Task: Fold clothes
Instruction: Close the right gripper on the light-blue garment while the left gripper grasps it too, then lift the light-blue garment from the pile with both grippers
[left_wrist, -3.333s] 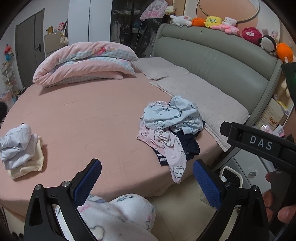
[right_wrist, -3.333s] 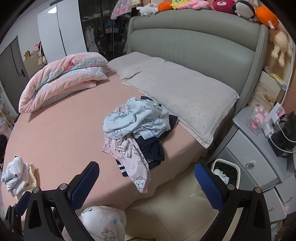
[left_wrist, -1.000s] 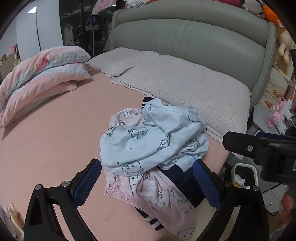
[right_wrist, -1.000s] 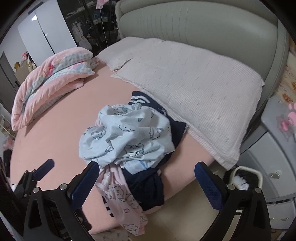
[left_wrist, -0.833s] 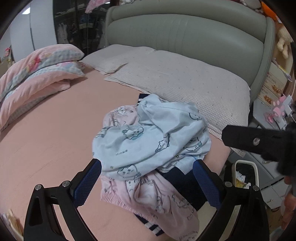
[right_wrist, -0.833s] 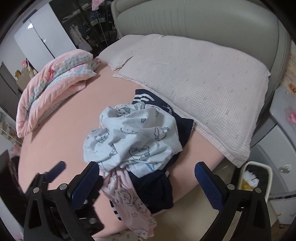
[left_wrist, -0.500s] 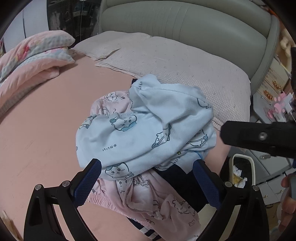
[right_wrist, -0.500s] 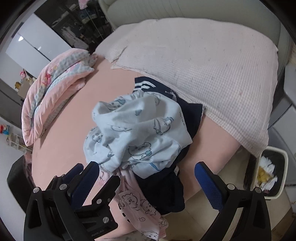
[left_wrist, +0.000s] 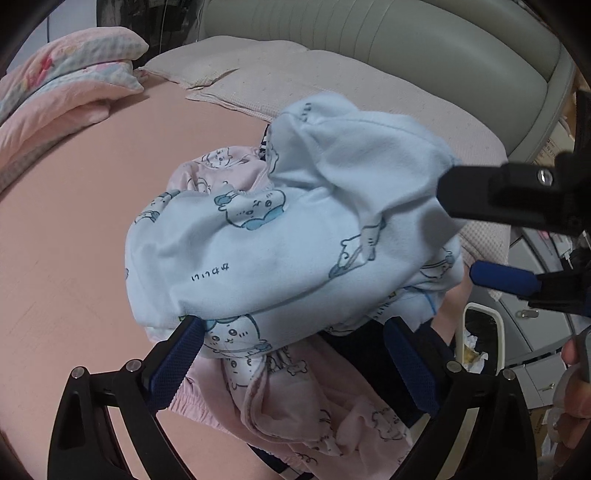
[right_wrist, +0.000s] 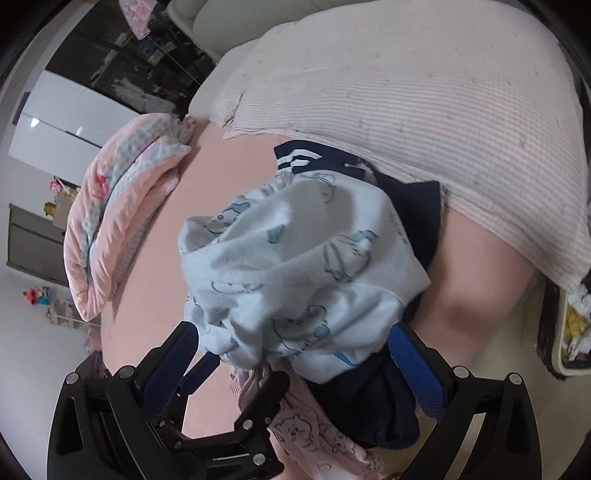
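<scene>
A crumpled light blue garment with cartoon prints (left_wrist: 295, 236) lies on top of a pile on the pink bed (left_wrist: 66, 236). Under it are a pink printed garment (left_wrist: 295, 398) and a navy garment (right_wrist: 369, 413). My left gripper (left_wrist: 291, 358) is open, its fingers right at the blue garment's near edge, straddling it. My right gripper (right_wrist: 295, 363) is open, its fingers either side of the same blue garment (right_wrist: 295, 258). The right gripper also shows at the right of the left wrist view (left_wrist: 502, 236), beside the pile.
A pale checked pillow (right_wrist: 424, 110) lies behind the pile against the grey headboard (left_wrist: 406, 48). A folded pink quilt (right_wrist: 118, 206) sits at the far left. A white bin (left_wrist: 480, 339) and grey drawers (left_wrist: 546, 325) stand off the bed's right edge.
Both grippers have moved in close to the clothes pile, from well back to right at the blue garment. Both have stayed open.
</scene>
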